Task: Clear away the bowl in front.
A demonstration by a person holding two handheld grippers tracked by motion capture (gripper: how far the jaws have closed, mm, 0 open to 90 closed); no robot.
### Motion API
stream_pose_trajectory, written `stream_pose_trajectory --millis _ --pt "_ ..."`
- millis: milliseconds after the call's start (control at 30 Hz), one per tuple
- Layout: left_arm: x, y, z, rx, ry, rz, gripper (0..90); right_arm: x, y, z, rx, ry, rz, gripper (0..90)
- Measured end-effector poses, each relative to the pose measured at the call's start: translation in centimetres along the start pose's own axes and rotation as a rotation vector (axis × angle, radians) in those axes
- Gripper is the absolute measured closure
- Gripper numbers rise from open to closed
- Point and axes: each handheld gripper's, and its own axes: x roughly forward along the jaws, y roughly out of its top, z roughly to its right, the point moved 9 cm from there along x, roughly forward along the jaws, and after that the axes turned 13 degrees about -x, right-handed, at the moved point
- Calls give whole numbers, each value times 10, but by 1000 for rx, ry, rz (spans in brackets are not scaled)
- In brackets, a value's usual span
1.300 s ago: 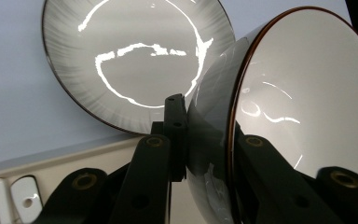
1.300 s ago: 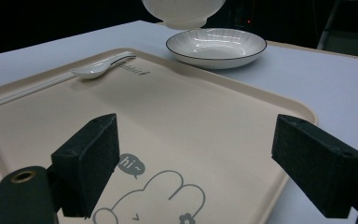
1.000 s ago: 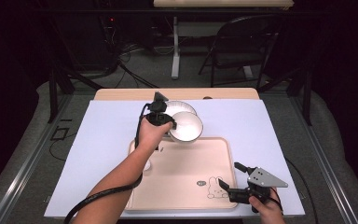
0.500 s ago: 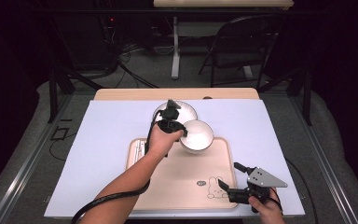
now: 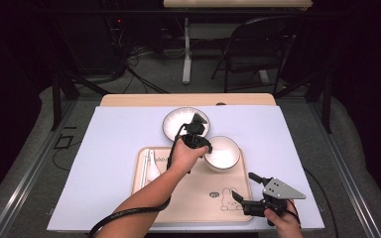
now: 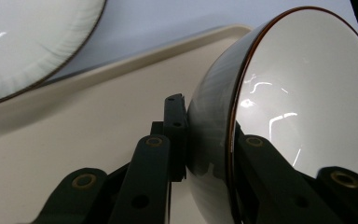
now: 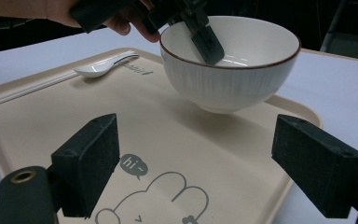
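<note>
A white bowl with a brown rim (image 5: 224,153) hangs tilted just above the far right corner of the beige tray (image 5: 198,196). My left gripper (image 5: 203,148) is shut on its rim, one finger inside and one outside. In the left gripper view the bowl (image 6: 298,93) has its wall pinched between the jaws of the left gripper (image 6: 209,126). In the right gripper view the bowl (image 7: 228,79) hovers over the tray (image 7: 168,135), with the left gripper (image 7: 205,37) clamped on its far rim. My right gripper (image 5: 243,186) (image 7: 205,154) stands open over the tray's near right part, holding nothing.
A white plate (image 5: 178,124) (image 6: 23,37) lies on the pale blue table cover behind the tray. A white spoon (image 5: 152,167) (image 7: 102,65) and white chopsticks (image 5: 145,166) lie along the tray's left side. A rabbit drawing marks the tray's near part.
The left gripper has carried the bowl from beside the plate to the right, toward the person and lower, over the tray's far right corner. The right gripper has stayed put.
</note>
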Motion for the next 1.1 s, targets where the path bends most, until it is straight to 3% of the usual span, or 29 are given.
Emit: stream_pose_trajectory --millis 567,900,1100 --pt "29 -13 20 25 -23 -40 805 0 1 -1 -8 3 2 144" --pt "40 -18 24 25 -31 -57 804 0 1 -1 -7 5 2 144" --pt "44 -13 24 13 -25 -44 803 1 1 -1 -7 5 2 144"
